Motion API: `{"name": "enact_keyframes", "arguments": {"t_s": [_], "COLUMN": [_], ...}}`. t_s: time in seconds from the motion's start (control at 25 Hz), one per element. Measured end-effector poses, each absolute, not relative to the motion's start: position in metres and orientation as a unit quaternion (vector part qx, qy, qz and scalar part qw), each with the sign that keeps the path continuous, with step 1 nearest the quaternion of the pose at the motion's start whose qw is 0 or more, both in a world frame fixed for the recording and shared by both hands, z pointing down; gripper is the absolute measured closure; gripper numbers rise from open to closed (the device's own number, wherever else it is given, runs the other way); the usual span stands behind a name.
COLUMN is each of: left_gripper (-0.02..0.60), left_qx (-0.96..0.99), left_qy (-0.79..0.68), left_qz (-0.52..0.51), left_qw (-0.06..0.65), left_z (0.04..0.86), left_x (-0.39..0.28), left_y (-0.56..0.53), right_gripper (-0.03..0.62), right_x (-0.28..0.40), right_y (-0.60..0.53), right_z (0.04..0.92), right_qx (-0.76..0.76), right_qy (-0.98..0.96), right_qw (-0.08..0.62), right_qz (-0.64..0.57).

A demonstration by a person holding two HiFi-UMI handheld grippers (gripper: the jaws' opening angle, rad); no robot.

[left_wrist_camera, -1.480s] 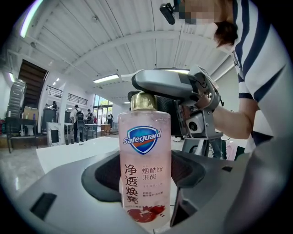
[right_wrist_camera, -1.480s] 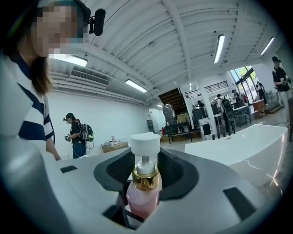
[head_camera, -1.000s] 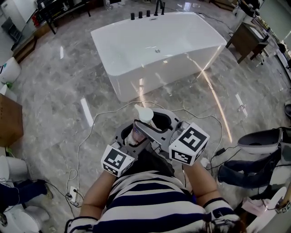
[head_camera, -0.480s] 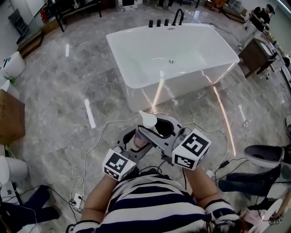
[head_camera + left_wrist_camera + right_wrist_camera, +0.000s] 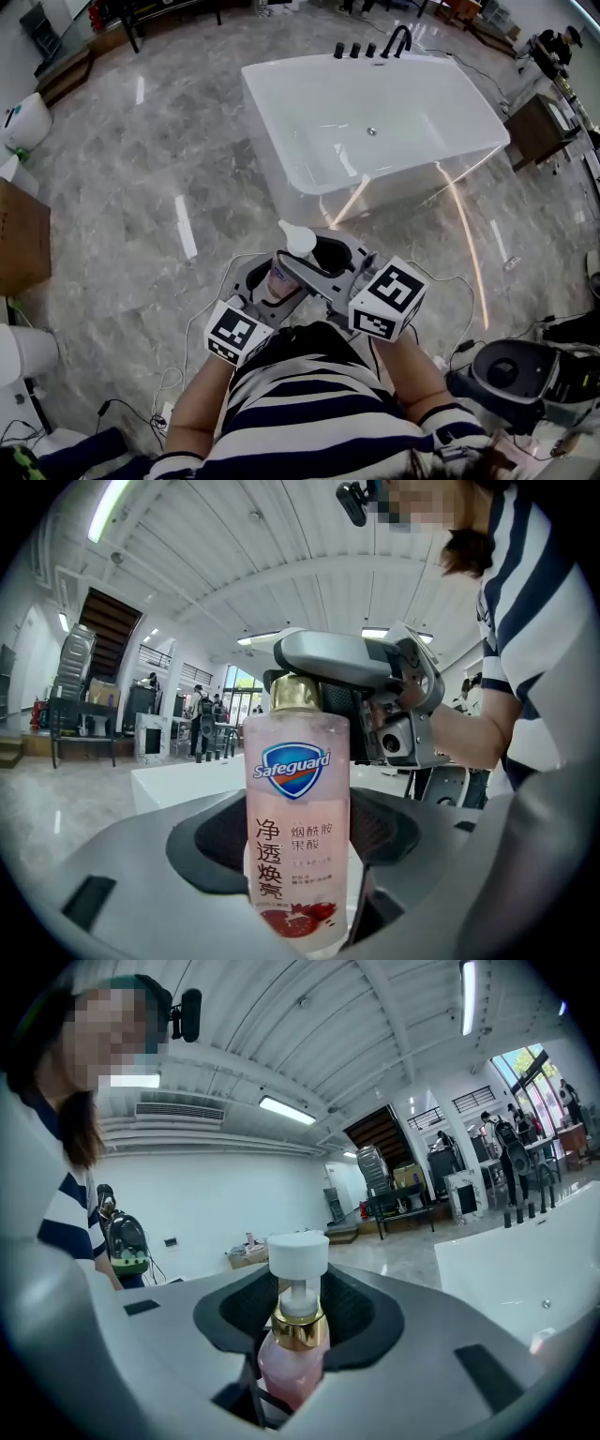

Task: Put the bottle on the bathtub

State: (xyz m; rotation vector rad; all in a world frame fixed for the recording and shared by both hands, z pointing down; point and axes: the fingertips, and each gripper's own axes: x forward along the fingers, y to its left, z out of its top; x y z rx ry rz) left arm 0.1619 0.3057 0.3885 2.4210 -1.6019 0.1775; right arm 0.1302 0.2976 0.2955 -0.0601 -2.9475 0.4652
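A pink pump bottle (image 5: 281, 277) with a gold collar and white pump head stands upright between both grippers, in front of my striped shirt. My left gripper (image 5: 272, 286) is shut on the bottle's (image 5: 295, 827) labelled body. From the other side, my right gripper (image 5: 314, 261) is shut on the bottle (image 5: 292, 1358) just under the collar. In the left gripper view, the right gripper (image 5: 347, 658) crosses behind the pump. The white bathtub (image 5: 394, 187) lies ahead across the marble floor, apart from the bottle. It also shows as the tub (image 5: 525, 1260) in the right gripper view.
Black taps (image 5: 375, 47) line the tub's far rim. A wooden cabinet (image 5: 534, 127) stands right of it. Cables (image 5: 187, 309) loop on the floor by my feet. A cardboard box (image 5: 19, 239) and a white toilet (image 5: 23, 122) sit at left, grey equipment (image 5: 511, 370) at lower right.
I have moved across the floor with the bottle held in both grippers. The bathtub now sits further right in the head view. The grip on the bottle looks the same.
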Motion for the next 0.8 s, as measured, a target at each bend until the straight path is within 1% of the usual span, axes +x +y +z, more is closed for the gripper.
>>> {"name": "enact_keyframes", "arguments": {"t_s": [0.16,0.44,0.8], "left_gripper": [0.263,0.264,0.263], "left_qx": [0.818,0.808,0.789], "left_qy": [-0.558,-0.572,-0.597], "left_qz": [0.051,0.047,0.058], "left_qw": [0.134,0.135,0.135], "left_z": [0.394,0.401,0.407], "left_x": [0.140,0.094,0.030], "left_y": [0.295,0.272,0.212], "right_gripper": [0.439,0.439,0.439], "right_x": [0.105,0.057,-0.004], "right_y": [0.285,0.266,0.208], "right_z": [0.302,0.309,0.315], "right_qx": [-0.034,-0.050,-0.085], "right_qy": [-0.981,-0.981,-0.980], "right_qw": [0.093,0.109,0.095], "right_qz": [0.168,0.153,0.151]}}
